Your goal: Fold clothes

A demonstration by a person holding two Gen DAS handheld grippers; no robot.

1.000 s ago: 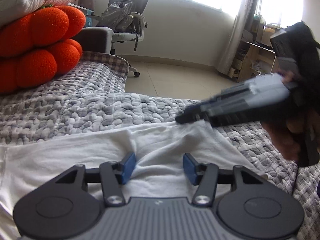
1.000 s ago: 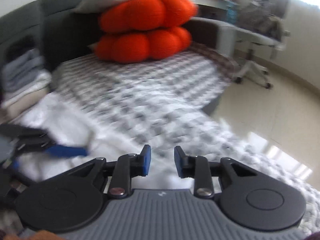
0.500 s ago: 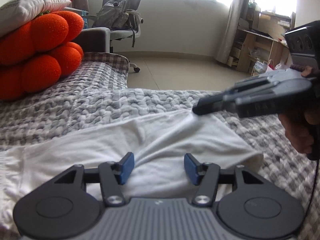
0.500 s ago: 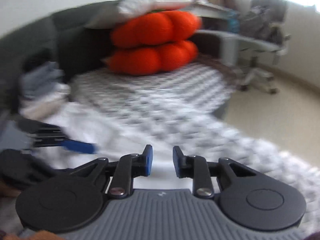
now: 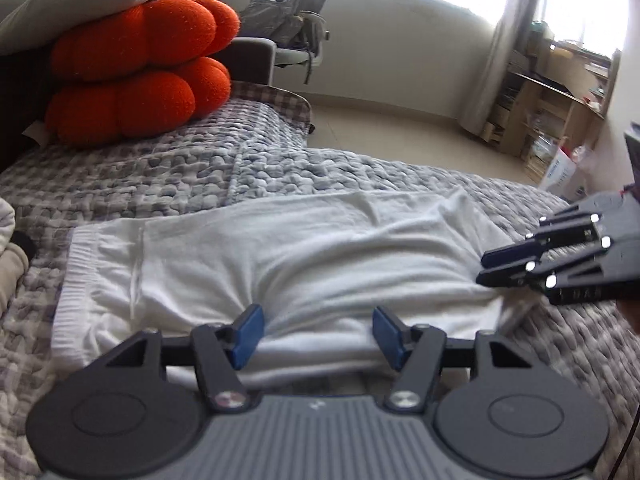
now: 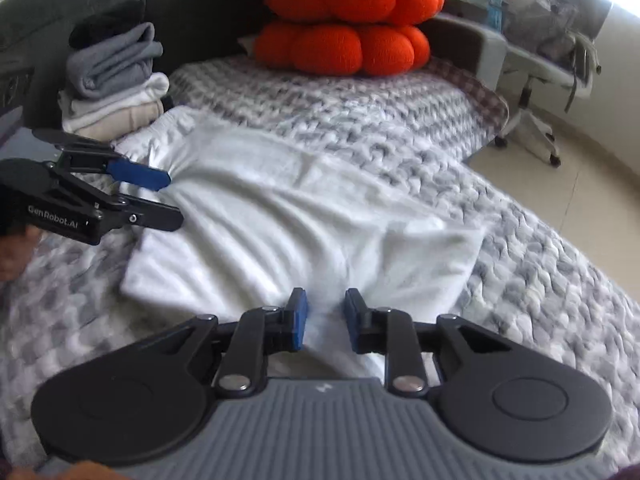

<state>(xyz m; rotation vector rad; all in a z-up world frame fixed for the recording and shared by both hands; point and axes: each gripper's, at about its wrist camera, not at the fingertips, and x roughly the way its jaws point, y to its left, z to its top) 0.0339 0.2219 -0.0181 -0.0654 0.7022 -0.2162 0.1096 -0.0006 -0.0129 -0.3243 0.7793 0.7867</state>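
A white knitted garment with a ribbed waistband (image 5: 280,256) lies flat across the middle of a bed under a grey-and-white woven blanket (image 5: 200,168). Two stacked orange pumpkin-shaped cushions (image 6: 352,20) sit at the bed's far end, with a pile of folded grey, white and beige clothes (image 6: 112,80) at the far left corner. An office chair (image 6: 552,60) stands on the pale floor beyond. The left gripper (image 5: 316,332), marked "GenRobot.AI", hovers over the garment's near edge, jaws wide apart. The right gripper (image 6: 326,320), jaws narrowly apart, holds nothing above the garment's hem.
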